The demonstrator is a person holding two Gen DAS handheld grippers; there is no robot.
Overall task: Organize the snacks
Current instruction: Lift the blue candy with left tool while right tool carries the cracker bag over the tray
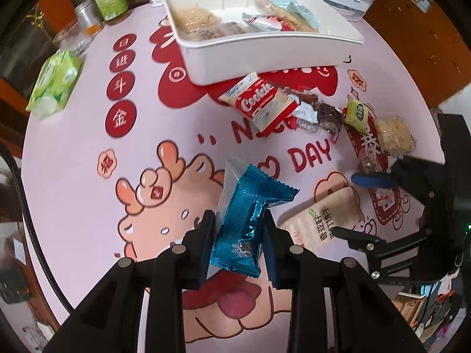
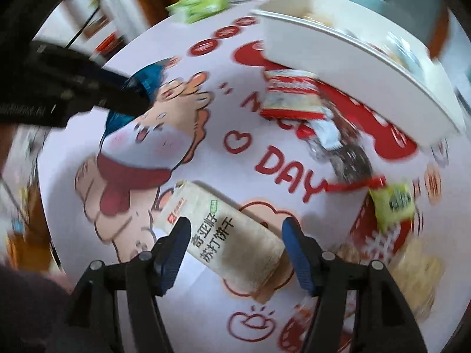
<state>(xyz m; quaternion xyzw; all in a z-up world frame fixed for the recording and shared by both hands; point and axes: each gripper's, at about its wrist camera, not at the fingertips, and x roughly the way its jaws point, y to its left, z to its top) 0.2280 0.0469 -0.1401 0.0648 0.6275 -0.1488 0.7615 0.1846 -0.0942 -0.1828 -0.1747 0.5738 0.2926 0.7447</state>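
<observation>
My left gripper (image 1: 239,220) is shut on a blue foil snack packet (image 1: 250,206), which hangs above the pink cartoon table cover (image 1: 88,161). In the right wrist view that blue packet (image 2: 150,76) shows at the upper left, in the left gripper's black fingers (image 2: 126,97). My right gripper (image 2: 235,226) points down over a beige cracker packet (image 2: 229,235) that lies flat between its blue pads; the pads stand clear of its sides, so it is open. The white tray (image 1: 265,58) at the back holds several snacks.
Loose snacks lie in front of the tray: a red cookie packet (image 1: 259,103), a dark bar (image 1: 323,114), a green-yellow packet (image 1: 357,114) and a pale cracker pack (image 1: 394,135). A green tissue pack (image 1: 56,82) and jars (image 1: 112,0) stand at the back left.
</observation>
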